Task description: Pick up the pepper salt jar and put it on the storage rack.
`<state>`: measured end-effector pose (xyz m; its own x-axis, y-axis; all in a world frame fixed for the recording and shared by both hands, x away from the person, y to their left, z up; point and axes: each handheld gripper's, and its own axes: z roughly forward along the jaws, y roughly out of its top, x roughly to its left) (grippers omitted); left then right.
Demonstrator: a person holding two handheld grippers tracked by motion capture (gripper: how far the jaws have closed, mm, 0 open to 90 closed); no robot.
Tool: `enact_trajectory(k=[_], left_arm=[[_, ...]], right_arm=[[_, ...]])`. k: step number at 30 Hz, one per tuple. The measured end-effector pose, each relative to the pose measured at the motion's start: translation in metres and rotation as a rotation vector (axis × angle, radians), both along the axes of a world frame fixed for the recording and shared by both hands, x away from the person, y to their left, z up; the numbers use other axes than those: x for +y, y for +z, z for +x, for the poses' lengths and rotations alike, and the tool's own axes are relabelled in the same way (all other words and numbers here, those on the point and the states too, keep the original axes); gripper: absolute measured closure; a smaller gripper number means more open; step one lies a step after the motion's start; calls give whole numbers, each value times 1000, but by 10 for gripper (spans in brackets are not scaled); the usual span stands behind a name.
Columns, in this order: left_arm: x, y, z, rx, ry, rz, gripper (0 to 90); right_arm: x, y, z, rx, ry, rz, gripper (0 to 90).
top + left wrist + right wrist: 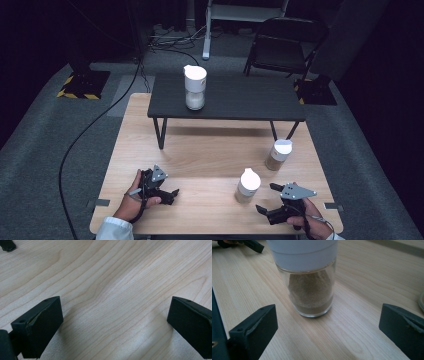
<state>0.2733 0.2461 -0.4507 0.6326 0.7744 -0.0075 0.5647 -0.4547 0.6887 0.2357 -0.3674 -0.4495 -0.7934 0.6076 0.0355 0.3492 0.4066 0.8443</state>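
A light wooden table (200,150) stands on grey carpet in a dark room, with a small black bench-like shelf (240,100) set across its far half. Near the front right, a glass shaker jar with a white lid and brown powder (247,185) stands upright, just ahead of the right gripper (272,200), whose jaws are spread wide, touching nothing. A second glass jar of the same kind (278,154) stands beyond it, apart. A taller white-capped jar of pale powder (195,87) sits on the shelf. At front left, the left gripper (172,194) rests low over bare wood, jaws wide apart and empty.
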Motion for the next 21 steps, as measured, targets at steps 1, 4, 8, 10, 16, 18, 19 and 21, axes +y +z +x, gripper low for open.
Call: enact_trajectory(k=[1, 4, 8, 10, 16, 18, 19, 21], left_arm=[[0, 0, 0, 0, 0, 0, 0], [0, 0, 0, 0, 0, 0, 0], [0, 0, 0, 0, 0, 0, 0], [0, 0, 0, 0, 0, 0, 0], [0, 0, 0, 0, 0, 0, 0], [0, 0, 0, 0, 0, 1, 0], [0, 0, 0, 0, 0, 0, 0], [0, 0, 0, 0, 0, 1, 0]], right_arm=[[1, 0, 1, 1, 2, 2, 18], [4, -1, 5, 11, 14, 22, 20], [10, -2, 10, 14, 27, 32, 20], [14, -2, 13, 18, 36, 35, 20], [22, -2, 19, 23, 54, 51, 21], [25, -2, 20, 26, 55, 55, 23], [26, -2, 21, 26, 56, 59, 24], [27, -3, 23, 29, 56, 68, 25]])
